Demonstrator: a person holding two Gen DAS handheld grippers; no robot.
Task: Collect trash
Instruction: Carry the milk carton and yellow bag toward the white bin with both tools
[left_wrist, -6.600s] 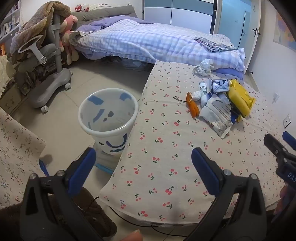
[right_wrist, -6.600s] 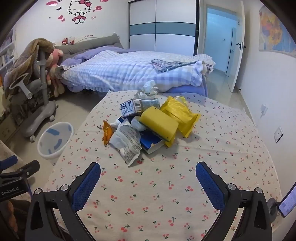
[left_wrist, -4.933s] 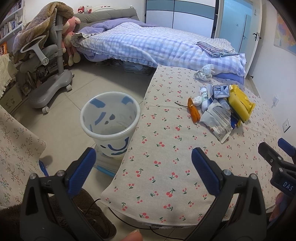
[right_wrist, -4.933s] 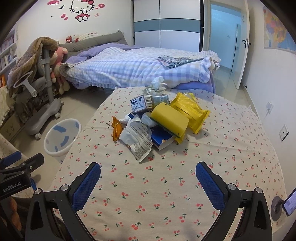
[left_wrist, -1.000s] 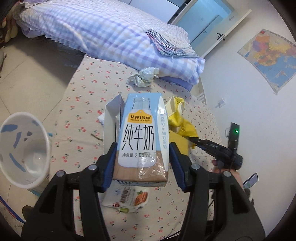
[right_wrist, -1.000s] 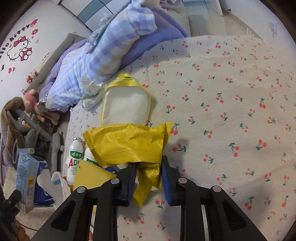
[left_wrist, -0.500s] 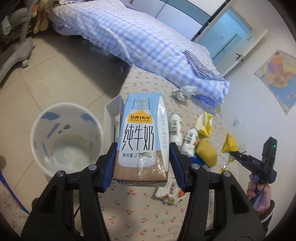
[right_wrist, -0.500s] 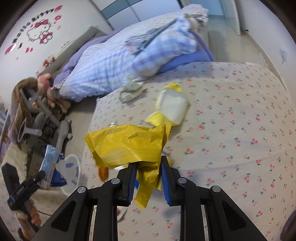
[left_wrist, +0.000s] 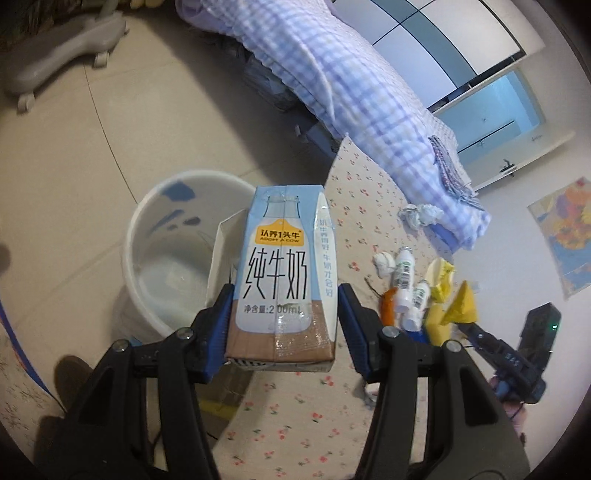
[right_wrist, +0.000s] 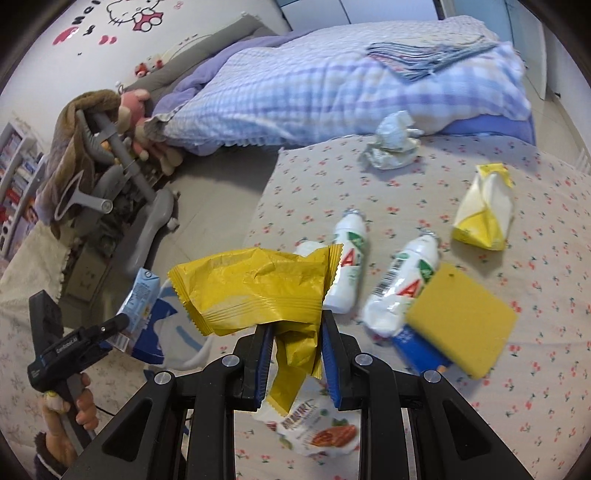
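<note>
Child's bedroom, checked bed (right_wrist: 332, 85), cartoon cat wall sticker (right_wrist: 136, 14), plush toys (right_wrist: 136, 107)

Each gripper is built of black plastic arms tipped with 2 blue pads, with round silver screws set at the pivots: the left gripper (left_wrist: 282, 325), the right gripper (right_wrist: 293, 350). White lettering is printed along the left gripper's black body. A dark fuzzy sleeve (right_wrist: 50, 456) is worn at the left wrist.
</note>
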